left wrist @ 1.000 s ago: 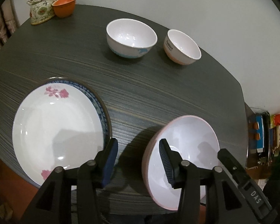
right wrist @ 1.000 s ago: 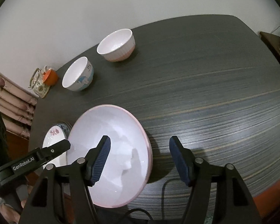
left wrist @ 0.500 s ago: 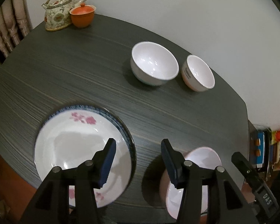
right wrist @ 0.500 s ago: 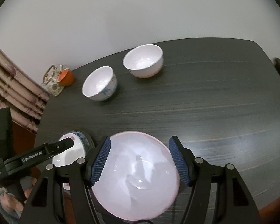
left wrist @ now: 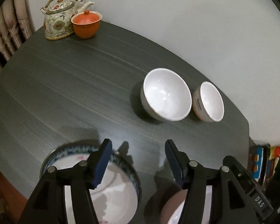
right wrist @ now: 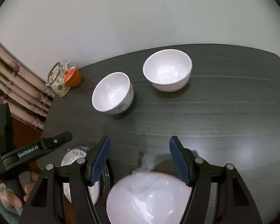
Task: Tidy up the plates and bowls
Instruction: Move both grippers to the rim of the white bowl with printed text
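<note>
The left gripper (left wrist: 138, 159) hangs above the near edge of the dark table (left wrist: 74, 85) with its tongs apart and nothing between them; below its left finger lies a white plate (left wrist: 119, 192) with pink flowers, stacked on a blue-patterned plate (left wrist: 78, 147) whose rim shows around it; both sit at the near left edge of the table. The right gripper (right wrist: 139, 158) also has its tongs apart and grips nothing; a pink-rimmed bowl (right wrist: 149, 199) sits just below it at the near edge, to the right of the plates, its rim blurred. Toward the far edge stand two more bowls side by side, close but apart: a white bowl (right wrist: 112, 93) with blue marks on its outside, and a white bowl with a pinkish base (right wrist: 168, 72) to its right; both are upright and empty. In the far left corner a flowered teapot (left wrist: 58, 16) with a woven handle stands touching an orange lidded cup (left wrist: 86, 25). From the right camera the left gripper's body is seen at the left edge of the table, held in the person's left hand (right wrist: 18, 192).
</note>
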Tool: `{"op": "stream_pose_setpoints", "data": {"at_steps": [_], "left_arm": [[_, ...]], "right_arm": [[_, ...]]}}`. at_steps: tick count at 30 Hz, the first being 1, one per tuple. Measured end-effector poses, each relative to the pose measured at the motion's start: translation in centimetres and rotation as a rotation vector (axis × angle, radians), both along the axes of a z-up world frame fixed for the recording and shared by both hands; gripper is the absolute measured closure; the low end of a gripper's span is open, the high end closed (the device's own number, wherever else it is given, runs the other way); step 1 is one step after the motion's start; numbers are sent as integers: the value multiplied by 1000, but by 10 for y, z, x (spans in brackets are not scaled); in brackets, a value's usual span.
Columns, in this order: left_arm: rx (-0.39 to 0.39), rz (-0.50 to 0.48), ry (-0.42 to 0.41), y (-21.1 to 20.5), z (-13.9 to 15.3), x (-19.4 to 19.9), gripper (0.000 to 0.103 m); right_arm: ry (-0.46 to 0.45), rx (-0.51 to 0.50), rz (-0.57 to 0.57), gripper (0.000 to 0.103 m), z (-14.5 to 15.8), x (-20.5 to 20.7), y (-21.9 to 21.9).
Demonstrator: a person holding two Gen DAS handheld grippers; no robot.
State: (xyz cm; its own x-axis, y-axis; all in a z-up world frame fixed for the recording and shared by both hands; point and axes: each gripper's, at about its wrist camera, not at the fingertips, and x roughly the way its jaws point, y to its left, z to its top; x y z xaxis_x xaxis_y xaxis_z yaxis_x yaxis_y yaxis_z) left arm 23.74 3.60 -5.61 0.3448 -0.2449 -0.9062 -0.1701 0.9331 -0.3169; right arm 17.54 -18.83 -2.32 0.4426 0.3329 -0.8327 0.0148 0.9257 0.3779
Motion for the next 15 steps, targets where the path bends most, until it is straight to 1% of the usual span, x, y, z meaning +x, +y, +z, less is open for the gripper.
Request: {"op": "stream_pose_setpoints", "data": {"at_steps": [5, 9, 15], "left_arm": [[-34, 34, 1, 6, -7, 32, 43], [-54, 44, -3, 7, -17, 51, 43], [-72, 36, 21, 1, -35, 72, 43]], "right_arm": [[10, -13, 27, 40, -1, 33, 20], [50, -1, 41, 40, -11, 59, 34], [115, 31, 34, 40, -33, 91, 44]]}}
